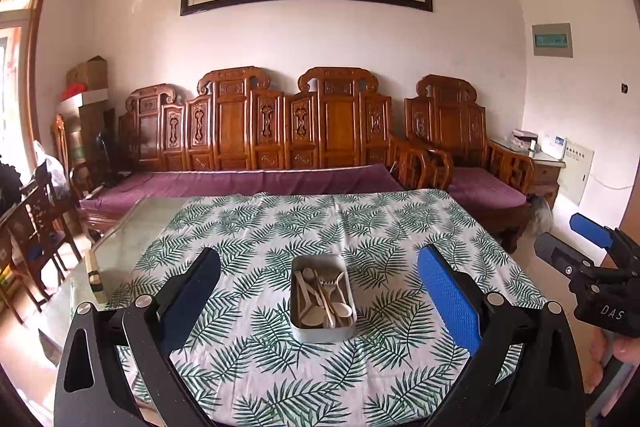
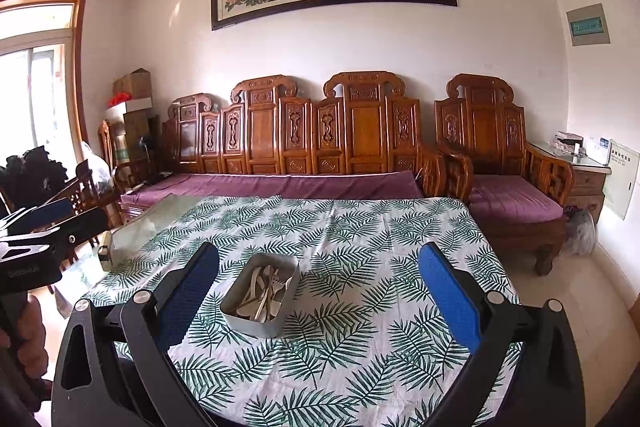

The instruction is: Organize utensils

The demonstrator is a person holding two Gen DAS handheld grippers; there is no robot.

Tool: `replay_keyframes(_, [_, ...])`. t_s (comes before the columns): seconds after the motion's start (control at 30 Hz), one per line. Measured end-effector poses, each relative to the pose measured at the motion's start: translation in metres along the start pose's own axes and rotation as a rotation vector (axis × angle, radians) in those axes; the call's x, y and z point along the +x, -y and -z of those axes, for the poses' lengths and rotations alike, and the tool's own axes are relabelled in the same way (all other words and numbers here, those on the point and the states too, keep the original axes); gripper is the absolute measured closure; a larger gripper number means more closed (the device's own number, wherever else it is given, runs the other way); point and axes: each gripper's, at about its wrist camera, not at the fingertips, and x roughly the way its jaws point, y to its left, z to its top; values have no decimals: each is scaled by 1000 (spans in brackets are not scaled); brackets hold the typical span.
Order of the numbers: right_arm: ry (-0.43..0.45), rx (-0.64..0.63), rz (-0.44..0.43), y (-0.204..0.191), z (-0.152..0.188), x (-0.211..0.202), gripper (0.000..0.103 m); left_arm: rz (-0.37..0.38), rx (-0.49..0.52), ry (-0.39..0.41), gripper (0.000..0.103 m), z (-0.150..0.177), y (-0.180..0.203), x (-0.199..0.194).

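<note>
You've got both grippers, left gripper (image 1: pixel 319 301) and right gripper (image 2: pixel 319 297), spread wide and empty, hovering short of the metal tin (image 1: pixel 323 330) of utensils (image 1: pixel 325 297), presumably lining up a grab.

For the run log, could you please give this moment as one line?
left claw: open | right claw: open | utensils: in metal tin | tin: on tablecloth, untouched

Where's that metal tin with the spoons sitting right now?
The metal tin sits on the leaf-print tablecloth, centred between the open fingers in the left wrist view and towards the left finger in the right wrist view.
</note>
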Motion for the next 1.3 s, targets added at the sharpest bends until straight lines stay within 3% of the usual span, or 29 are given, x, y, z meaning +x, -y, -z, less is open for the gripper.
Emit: replay_keyframes(1.3, [-3, -1, -2, 0, 1, 2, 3, 12, -11, 5, 8, 7, 2, 0])
